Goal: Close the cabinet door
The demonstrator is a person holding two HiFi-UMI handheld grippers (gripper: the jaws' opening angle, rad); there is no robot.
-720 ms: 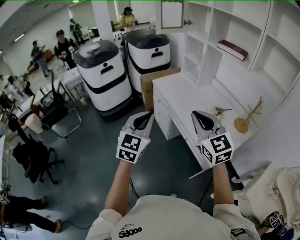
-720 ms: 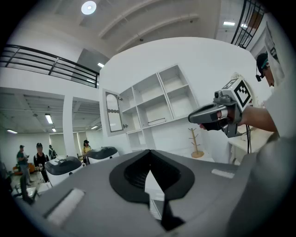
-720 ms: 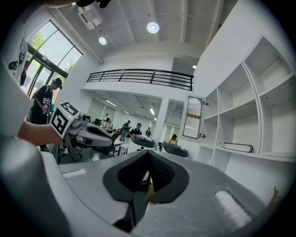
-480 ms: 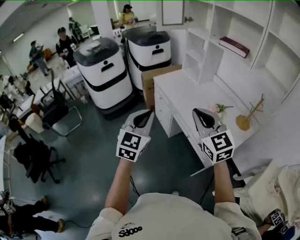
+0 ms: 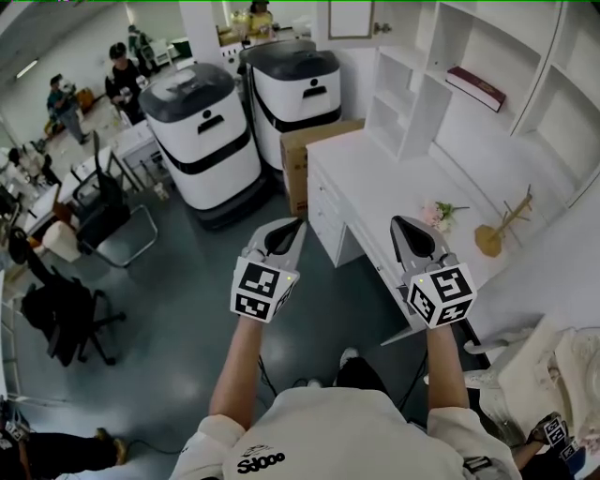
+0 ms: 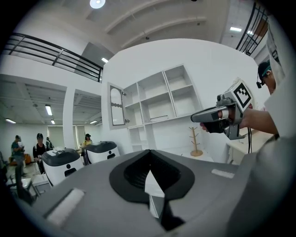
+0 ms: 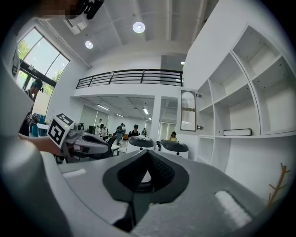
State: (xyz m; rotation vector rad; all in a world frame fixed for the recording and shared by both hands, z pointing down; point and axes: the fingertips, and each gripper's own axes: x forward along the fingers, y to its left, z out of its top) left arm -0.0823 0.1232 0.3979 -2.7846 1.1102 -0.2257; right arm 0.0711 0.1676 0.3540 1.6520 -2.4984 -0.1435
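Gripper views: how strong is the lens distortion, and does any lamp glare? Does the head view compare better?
Left gripper view: strong fisheye, black corners; the shelves bow and the ceiling lamp blows out. Right gripper view: same bowing, the railing curves, the lamps flare slightly, the cabinet door stays sharp. Head view: evenly lit, milder bending at the edges.

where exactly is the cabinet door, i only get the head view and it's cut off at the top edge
observer: The right gripper view shows the whole cabinet door. It stands open at the left end of the shelf unit, ahead of the tongs.
operator: anything in the left tongs
observer: No. Seen along the left gripper, its tongs are tip to tip with nothing between them.
operator: and the right
observer: Same for the right gripper: tongs shut and empty.
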